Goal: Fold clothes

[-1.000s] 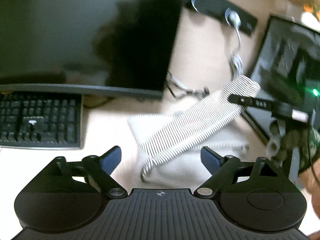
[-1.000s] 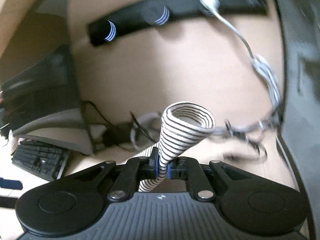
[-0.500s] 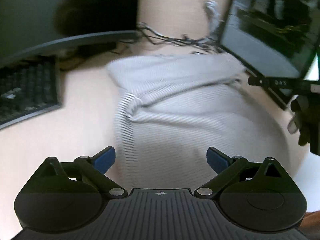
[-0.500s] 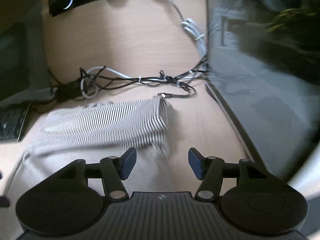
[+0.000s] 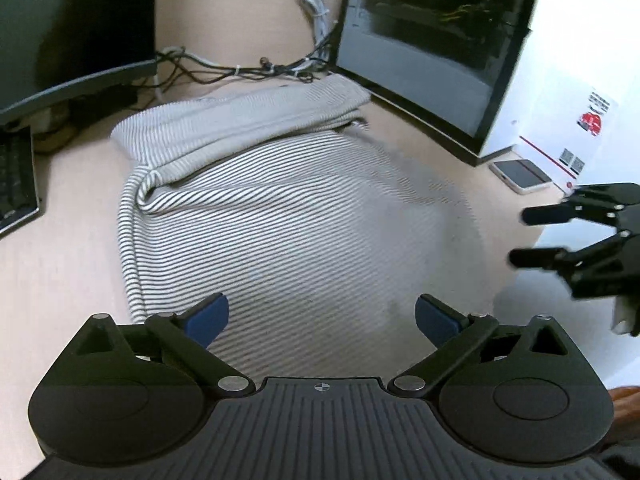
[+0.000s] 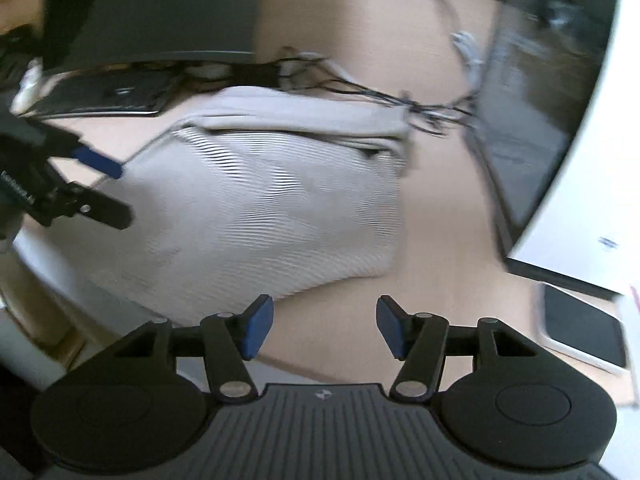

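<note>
A black-and-white striped garment (image 5: 288, 208) lies flat on the light wooden desk, its far part folded over toward me as a thick band (image 5: 240, 124). It also shows in the right wrist view (image 6: 272, 196). My left gripper (image 5: 322, 320) is open and empty, hovering over the garment's near edge. My right gripper (image 6: 325, 328) is open and empty, over bare desk just right of the garment's near corner. The right gripper shows at the right edge of the left wrist view (image 5: 536, 236), and the left gripper at the left edge of the right wrist view (image 6: 108, 188).
A monitor (image 5: 60, 20) and keyboard (image 5: 16, 176) stand at the back left. A dark computer case (image 5: 432, 40) stands at the back right, with tangled cables (image 5: 248, 68) behind the garment. A phone (image 5: 522, 176) lies on the desk at right.
My right gripper let go of the striped fold it was holding up, and the fold now lies on the garment. Both grippers pulled back toward the desk's near edge.
</note>
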Available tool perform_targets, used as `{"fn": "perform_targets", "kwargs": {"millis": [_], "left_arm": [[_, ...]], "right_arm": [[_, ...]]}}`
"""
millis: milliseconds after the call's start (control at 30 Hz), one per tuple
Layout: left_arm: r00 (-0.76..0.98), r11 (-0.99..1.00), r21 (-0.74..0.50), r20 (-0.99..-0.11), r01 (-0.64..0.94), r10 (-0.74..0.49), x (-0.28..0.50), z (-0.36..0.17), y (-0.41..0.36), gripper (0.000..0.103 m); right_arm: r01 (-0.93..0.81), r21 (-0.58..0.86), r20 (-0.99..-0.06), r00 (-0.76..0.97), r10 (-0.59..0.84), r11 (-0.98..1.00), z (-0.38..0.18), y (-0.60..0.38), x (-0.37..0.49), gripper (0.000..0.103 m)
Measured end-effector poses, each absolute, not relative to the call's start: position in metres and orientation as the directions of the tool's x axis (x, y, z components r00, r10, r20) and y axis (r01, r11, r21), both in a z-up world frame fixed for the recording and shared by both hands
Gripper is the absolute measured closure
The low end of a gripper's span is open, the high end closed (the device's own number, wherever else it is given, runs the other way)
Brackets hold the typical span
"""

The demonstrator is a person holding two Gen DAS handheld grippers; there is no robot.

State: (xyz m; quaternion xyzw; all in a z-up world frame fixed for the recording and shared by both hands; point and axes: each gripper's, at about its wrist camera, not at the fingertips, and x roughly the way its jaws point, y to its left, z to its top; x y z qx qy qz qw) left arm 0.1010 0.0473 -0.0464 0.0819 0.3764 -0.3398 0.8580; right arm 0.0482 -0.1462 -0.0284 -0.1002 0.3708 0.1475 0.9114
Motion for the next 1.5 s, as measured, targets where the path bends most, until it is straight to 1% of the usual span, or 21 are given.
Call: {"fn": "perform_targets", "kwargs": {"millis": [100,167,233,300,367,400,500,567,633,700,733,800,867,933,1033,1133,1200,1267,1333,1433,1500], "left_arm": [[0.491,0.745,-0.071,-0.71,0.663,-0.504,0.084,-0.042,0.038,0.001],[0.484,0.705,-0.006,-0.723,0.709,-0.493,0.064,-0.04,0.026,0.0],[0.517,0.678,0.103,-0.732,0.728,-0.444,0.048,-0.045,0.013,0.0],[0.569,0.658,0.219,-0.73,0.72,-0.379,0.036,-0.051,0.0,0.0],[0.654,0.684,0.327,-0.699,0.653,-0.29,0.041,-0.056,-0.01,0.0],[0.684,0.706,0.349,-0.681,0.616,-0.261,0.046,-0.054,-0.012,0.0],[0.76,0.797,0.351,-0.619,0.491,-0.196,0.074,-0.035,-0.01,0.0],[0.804,0.848,0.338,-0.572,0.409,-0.16,0.091,-0.015,-0.007,0.0],[0.819,0.878,0.307,-0.555,0.366,-0.147,0.102,0.003,-0.002,0.0],[0.791,0.873,0.258,-0.576,0.413,-0.204,0.101,0.015,0.004,0.0],[0.778,0.864,0.25,-0.587,0.438,-0.224,0.099,0.017,0.007,0.0],[0.75,0.842,0.248,-0.615,0.478,-0.245,0.091,0.014,0.01,0.0],[0.71,0.819,0.236,-0.653,0.523,-0.264,0.083,0.007,0.011,0.0],[0.658,0.783,0.216,-0.691,0.583,-0.3,0.076,-0.002,0.009,0.0],[0.597,0.698,0.245,-0.737,0.672,-0.316,0.062,-0.02,0.002,0.0],[0.611,0.68,0.314,-0.752,0.663,-0.248,0.064,-0.043,-0.005,0.0],[0.651,0.726,0.344,-0.737,0.595,-0.184,0.077,-0.051,-0.003,0.0],[0.684,0.807,0.31,-0.713,0.503,-0.152,0.097,-0.045,0.005,0.0],[0.714,0.866,0.259,-0.684,0.427,-0.148,0.115,-0.032,0.017,0.0],[0.775,0.893,0.269,-0.619,0.361,-0.126,0.127,-0.013,0.029,0.0],[0.807,0.901,0.277,-0.578,0.333,-0.121,0.13,-0.001,0.032,0.0]], "right_arm": [[-0.386,-0.044,-0.683,0.685,0.254,0.922,-0.031,-0.149,0.044,0.042],[-0.402,-0.037,-0.665,0.693,0.278,0.915,-0.032,-0.154,0.038,0.04],[-0.404,-0.025,-0.649,0.702,0.293,0.914,-0.03,-0.16,0.031,0.04],[-0.407,-0.015,-0.626,0.716,0.308,0.913,-0.029,-0.164,0.023,0.037],[-0.4,-0.006,-0.607,0.73,0.315,0.917,-0.029,-0.168,0.019,0.037],[-0.397,-0.002,-0.599,0.735,0.317,0.918,-0.029,-0.168,0.017,0.037],[-0.402,-0.01,-0.579,0.749,0.323,0.916,-0.031,-0.162,0.014,0.035],[-0.421,-0.05,-0.568,0.758,0.321,0.906,-0.034,-0.15,0.014,0.035],[-0.457,-0.071,-0.563,0.752,0.343,0.887,-0.037,-0.135,0.013,0.034],[-0.488,-0.114,-0.562,0.75,0.349,0.866,-0.042,-0.122,0.012,0.027],[-0.501,-0.14,-0.561,0.751,0.349,0.854,-0.046,-0.115,0.011,0.025],[-0.514,-0.203,-0.562,0.758,0.331,0.833,-0.055,-0.102,0.012,0.025],[-0.508,-0.281,-0.542,0.784,0.301,0.815,-0.062,-0.092,0.014,0.025],[-0.463,-0.349,-0.494,0.83,0.26,0.815,-0.059,-0.086,0.02,0.026],[-0.38,-0.349,-0.44,0.874,0.209,0.857,-0.043,-0.091,0.034,0.026],[-0.359,-0.334,-0.432,0.88,0.197,0.871,-0.037,-0.093,0.043,0.026],[-0.361,-0.324,-0.442,0.875,0.197,0.875,-0.039,-0.089,0.04,0.026],[-0.364,-0.308,-0.454,0.868,0.201,0.879,-0.042,-0.083,0.036,0.026],[-0.367,-0.284,-0.472,0.858,0.203,0.886,-0.049,-0.077,0.033,0.025],[-0.35,-0.292,-0.491,0.854,0.175,0.89,-0.063,-0.066,0.04,0.025],[-0.305,-0.313,-0.463,0.876,0.137,0.899,-0.058,-0.069,0.047,0.026]]}}
